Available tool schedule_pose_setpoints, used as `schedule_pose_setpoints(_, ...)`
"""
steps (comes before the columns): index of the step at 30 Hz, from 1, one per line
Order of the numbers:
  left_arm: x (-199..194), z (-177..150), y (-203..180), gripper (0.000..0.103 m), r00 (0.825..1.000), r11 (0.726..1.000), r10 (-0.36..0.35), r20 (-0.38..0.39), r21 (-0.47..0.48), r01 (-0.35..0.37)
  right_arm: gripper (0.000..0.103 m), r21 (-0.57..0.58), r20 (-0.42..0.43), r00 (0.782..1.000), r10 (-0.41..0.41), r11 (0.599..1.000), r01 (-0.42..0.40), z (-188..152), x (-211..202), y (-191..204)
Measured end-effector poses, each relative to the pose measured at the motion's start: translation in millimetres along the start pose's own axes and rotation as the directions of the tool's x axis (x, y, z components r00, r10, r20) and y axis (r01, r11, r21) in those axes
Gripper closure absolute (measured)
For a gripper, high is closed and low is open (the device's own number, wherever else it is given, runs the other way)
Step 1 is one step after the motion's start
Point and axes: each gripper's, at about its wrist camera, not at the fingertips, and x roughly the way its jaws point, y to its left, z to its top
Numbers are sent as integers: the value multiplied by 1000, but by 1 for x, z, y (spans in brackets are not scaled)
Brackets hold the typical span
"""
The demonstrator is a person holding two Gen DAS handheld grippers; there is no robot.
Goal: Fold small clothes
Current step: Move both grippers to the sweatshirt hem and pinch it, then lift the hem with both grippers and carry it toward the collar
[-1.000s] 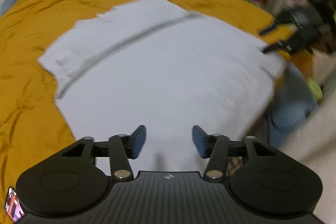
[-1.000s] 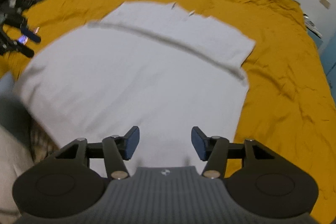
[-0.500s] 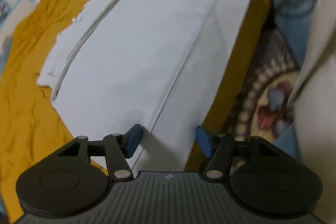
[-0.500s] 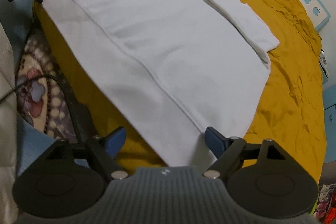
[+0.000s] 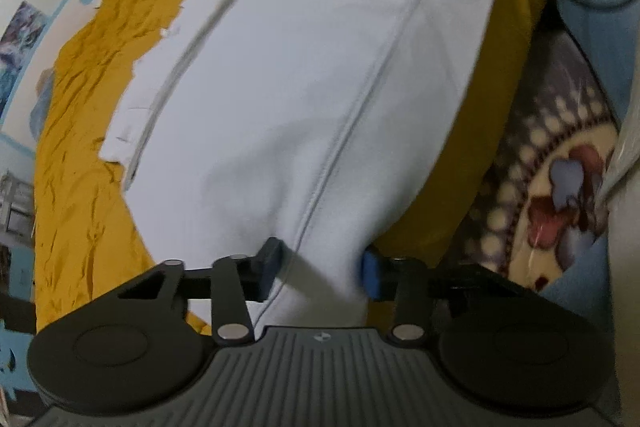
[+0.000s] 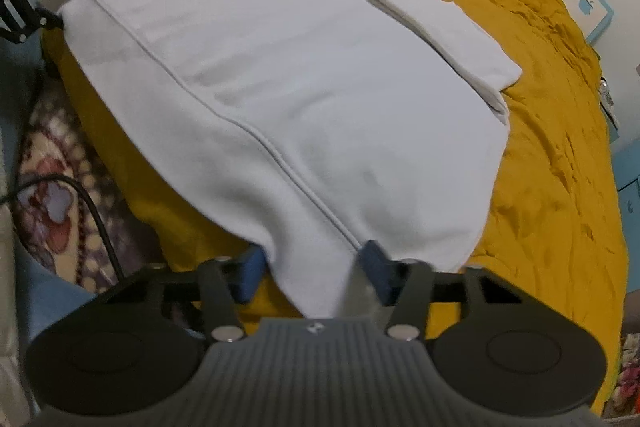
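White garment (image 5: 288, 87) lies flat on the yellow bedspread (image 5: 80, 187), its hem running sideways between my hands — my left gripper (image 5: 320, 263) and right gripper (image 6: 314, 263) each straddle a near corner, jaws still parted.

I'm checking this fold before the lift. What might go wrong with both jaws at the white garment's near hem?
1. Both grippers, left gripper and right gripper, have jaws open around the white garment; closing may catch only one layer.
2. The hem hangs over the edge of the yellow bedspread, so bedspread fabric could get pinched too.
3. A black cable lies on the floor below the right gripper and might snag.
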Motion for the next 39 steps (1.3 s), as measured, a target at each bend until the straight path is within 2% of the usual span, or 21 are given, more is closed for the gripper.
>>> schedule_pose_setpoints(1, -5, 0, 1, 71, 1000, 1000, 8, 13, -11, -8, 75, 14, 7, 1000, 9, 1000, -9, 0, -2, -1)
schedule_pose_setpoints(3, -15, 2, 5, 89, 999, 999, 29, 40, -34, -28, 85, 10, 19, 1000, 4, 1000, -5, 1, -5, 1)
schedule_pose_setpoints(5, -26, 5, 11, 91, 996, 997, 50, 68, -67, -46, 91, -6, 35, 999, -5, 1000, 5, 3, -13, 5)
schedule_pose_setpoints(10, -47, 16, 37, 92, 990, 984, 74, 123, -168, -53, 97, 6, 107, 993, -48, 999, 48, 13, -43, 4)
schedule_pose_setpoints(16, -63, 35, 81, 93, 977, 958, 122, 176, -280, -69, 99, 74, 201, 974, -108, 993, 95, 39, -75, -20)
schedule_pose_setpoints(22, -62, 63, 126, 93, 947, 930, 234, 219, -333, -153, 100, 81, 279, 937, -210, 978, 195, 86, -89, -47)
schedule_pose_setpoints(29, -38, 107, 183, 93, 909, 900, 351, 225, -351, -260, 101, 89, 340, 881, -329, 944, 319, 147, -80, -89)
schedule_pose_setpoints(33, -21, 131, 219, 93, 894, 881, 387, 228, -379, -284, 101, 86, 358, 851, -383, 921, 379, 189, -66, -118)
schedule_pose_setpoints(36, -1, 148, 247, 93, 892, 872, 394, 223, -398, -285, 101, 90, 360, 842, -401, 914, 396, 218, -51, -145)
schedule_pose_setpoints(39, 27, 162, 272, 93, 900, 868, 387, 200, -409, -282, 101, 101, 348, 849, -397, 916, 387, 249, -27, -174)
